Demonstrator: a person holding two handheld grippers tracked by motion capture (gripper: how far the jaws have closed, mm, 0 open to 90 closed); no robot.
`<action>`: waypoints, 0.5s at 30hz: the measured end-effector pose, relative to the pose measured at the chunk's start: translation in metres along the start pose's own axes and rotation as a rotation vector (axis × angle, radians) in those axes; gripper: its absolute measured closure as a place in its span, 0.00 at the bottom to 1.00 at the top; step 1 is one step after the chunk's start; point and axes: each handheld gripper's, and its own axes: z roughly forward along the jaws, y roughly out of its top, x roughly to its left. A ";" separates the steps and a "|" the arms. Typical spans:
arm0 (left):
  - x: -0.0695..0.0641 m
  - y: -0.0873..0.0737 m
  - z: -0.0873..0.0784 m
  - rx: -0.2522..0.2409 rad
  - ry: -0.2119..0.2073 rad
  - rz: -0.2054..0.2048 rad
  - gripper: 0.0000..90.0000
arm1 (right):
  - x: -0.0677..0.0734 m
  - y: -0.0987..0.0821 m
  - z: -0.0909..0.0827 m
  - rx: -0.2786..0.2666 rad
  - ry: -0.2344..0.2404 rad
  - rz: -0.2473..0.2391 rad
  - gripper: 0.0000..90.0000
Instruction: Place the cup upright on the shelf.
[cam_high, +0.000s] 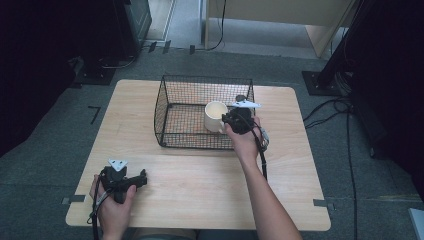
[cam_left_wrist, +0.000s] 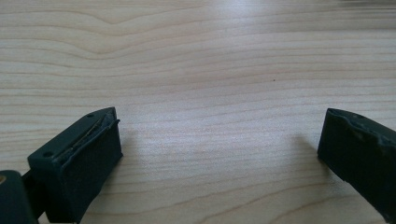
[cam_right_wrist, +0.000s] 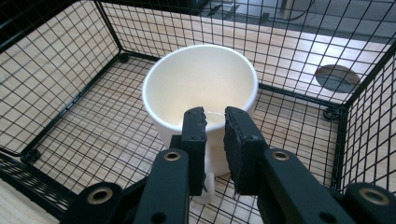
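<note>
A cream mug (cam_high: 215, 116) stands upright inside a black wire basket (cam_high: 200, 79) at the middle of the wooden table (cam_high: 200, 185). My right gripper (cam_high: 227, 120) reaches over the basket's right front corner to the mug. In the right gripper view its jaws (cam_right_wrist: 215, 116) stand nearly together at the mug's (cam_right_wrist: 201, 88) near side, shut on the white handle, which shows low between them. The mug is empty. My left gripper (cam_high: 142, 178) rests at the table's front left, open; in the left gripper view (cam_left_wrist: 219, 126) bare wood lies between the wide-apart jaws.
The basket's wire walls (cam_right_wrist: 56, 60) surround the mug on all sides, with its floor bare around it. A round hole (cam_right_wrist: 337, 78) in the tabletop lies just behind the basket. Cables and black stands are on the floor around the table.
</note>
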 end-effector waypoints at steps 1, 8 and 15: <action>0.000 0.000 0.000 0.000 0.000 -0.001 0.00 | 0.000 0.000 -0.001 -0.004 0.004 0.004 0.87; 0.000 0.000 0.000 0.000 0.000 0.001 0.00 | 0.003 0.001 -0.016 -0.039 0.039 -0.011 0.81; 0.000 0.000 0.000 0.000 0.000 0.000 0.00 | 0.011 0.000 -0.039 -0.058 0.132 -0.033 0.39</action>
